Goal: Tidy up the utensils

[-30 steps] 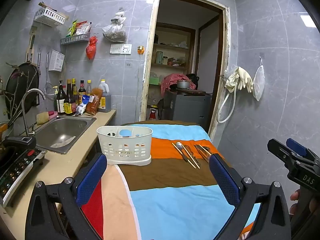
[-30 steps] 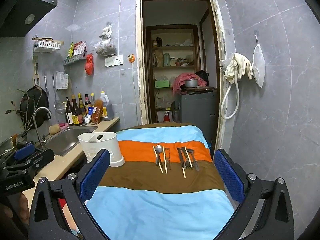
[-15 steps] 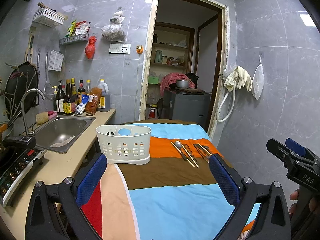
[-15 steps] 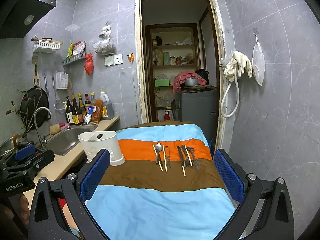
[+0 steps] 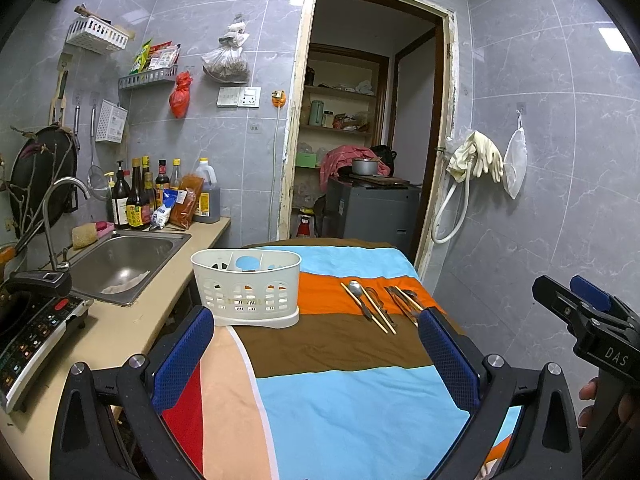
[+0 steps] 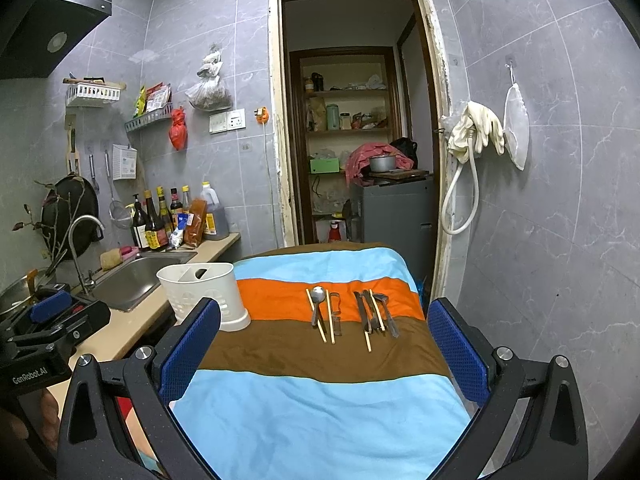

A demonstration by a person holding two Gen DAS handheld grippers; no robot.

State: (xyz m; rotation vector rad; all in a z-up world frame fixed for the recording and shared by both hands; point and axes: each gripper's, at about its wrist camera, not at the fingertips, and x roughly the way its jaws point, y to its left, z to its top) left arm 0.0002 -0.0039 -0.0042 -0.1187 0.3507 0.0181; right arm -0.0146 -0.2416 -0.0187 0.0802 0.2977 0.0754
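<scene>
A white slotted utensil caddy (image 5: 247,287) (image 6: 206,291) stands on the striped cloth at the table's left side, with dividers inside. To its right, on the orange and brown stripes, lie a spoon (image 5: 357,295) (image 6: 317,300), wooden chopsticks (image 5: 382,312) (image 6: 329,316) and several dark metal utensils (image 5: 402,300) (image 6: 374,314) in a row. My left gripper (image 5: 316,354) is open, well short of the caddy, nothing between its blue pads. My right gripper (image 6: 324,352) is open too, its fingers framing the cutlery from a distance.
The striped cloth-covered table (image 5: 340,396) fills the foreground. Left of it runs a beige counter with a steel sink (image 5: 124,256), a tap, sauce bottles (image 5: 140,200) and an induction cooker (image 5: 32,328). An open doorway (image 5: 360,140) and grey tiled walls lie behind.
Both views have shifted only slightly; the caddy and cutlery sit a touch higher in frame. Nothing was picked up or moved on the table.
</scene>
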